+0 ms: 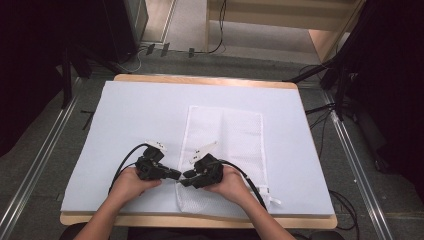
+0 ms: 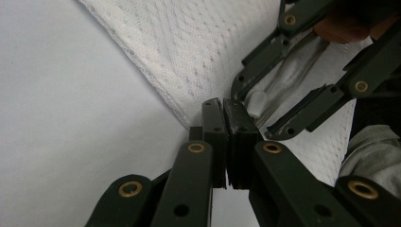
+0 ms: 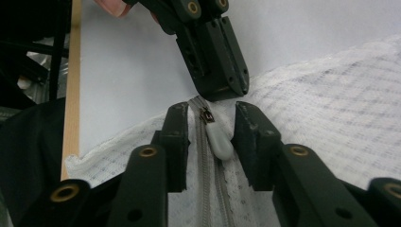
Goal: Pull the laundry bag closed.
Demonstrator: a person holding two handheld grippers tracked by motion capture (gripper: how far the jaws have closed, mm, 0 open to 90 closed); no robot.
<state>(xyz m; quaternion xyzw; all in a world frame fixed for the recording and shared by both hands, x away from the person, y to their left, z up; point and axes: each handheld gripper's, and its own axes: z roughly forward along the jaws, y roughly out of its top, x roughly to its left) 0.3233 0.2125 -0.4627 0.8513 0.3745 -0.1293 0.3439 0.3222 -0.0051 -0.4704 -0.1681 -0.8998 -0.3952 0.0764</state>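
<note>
A white mesh bag [image 1: 225, 150] was laid flat on a pale blue mat [image 1: 130, 120] that covered most of a wooden table [image 1: 200, 79], a bit right of center, its near end close to the mat's front edge. Both grippers were brought together at the bag's near left edge, tips almost touching.

The left gripper [image 1: 172, 174] was held in the left hand [image 1: 129, 183], and its jaws were clamped tight, pretty much no gap at all. In the left gripper view the left gripper's tips [image 2: 226, 113] were pressed right onto the bag's edge [image 2: 189, 61], so a pinch of mesh looked to be caught there, right by the end of the zipper.

The right gripper [image 1: 186, 178] was held in the right hand [image 1: 231, 184], and its jaws were left spread apart. In the right gripper view the gripper [image 3: 212, 137] was parked with one jaw on either side of the white zipper pull [image 3: 218, 139], not touching it as far as could be seen. The grey zipper [image 3: 208, 189] was seen running down between the jaws toward the camera, zipped below the pull. The left gripper's closed tips [image 3: 222, 80] were set just past the pull, at the top end of the zipper.

A white cord or tab [image 1: 267, 195] was left sticking out at the bag's near right corner.
</note>
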